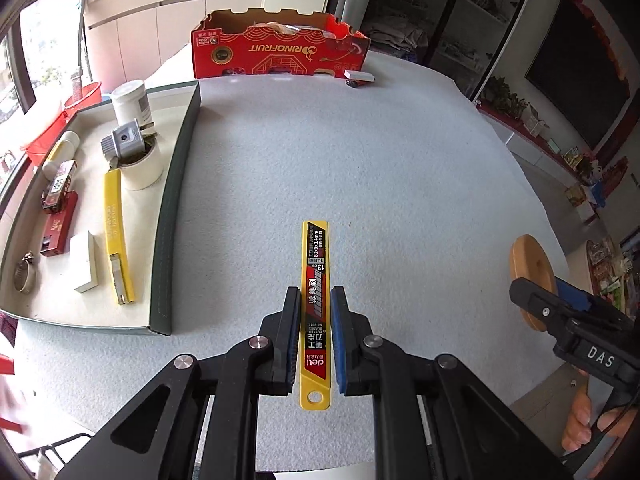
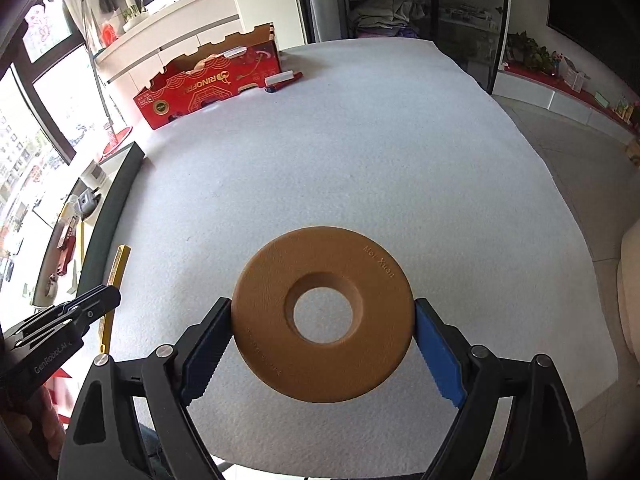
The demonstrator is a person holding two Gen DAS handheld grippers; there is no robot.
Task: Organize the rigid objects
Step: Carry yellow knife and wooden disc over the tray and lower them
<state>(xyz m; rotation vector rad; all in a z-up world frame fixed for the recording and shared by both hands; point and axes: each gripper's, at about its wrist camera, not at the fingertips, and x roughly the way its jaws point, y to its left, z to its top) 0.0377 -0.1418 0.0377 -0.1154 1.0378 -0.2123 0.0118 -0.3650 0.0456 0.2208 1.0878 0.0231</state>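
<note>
Left wrist view: white felt tabletop (image 1: 380,168), left hand-held gripper (image 1: 315,300) clamping yellow blade case (image 1: 315,280); right hand-held gripper (image 2: 323,312) clamping wooden ring (image 2: 320,272).

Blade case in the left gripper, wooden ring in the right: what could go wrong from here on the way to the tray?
1. The left gripper pinches the yellow blade case across its narrow width; most of it sticks out ahead, so it could pivot or slip.
2. The right gripper holds the wooden ring only at its curved rim; it may pop out.
3. The tray is already crowded, so a drop could knock the white jar.
</note>
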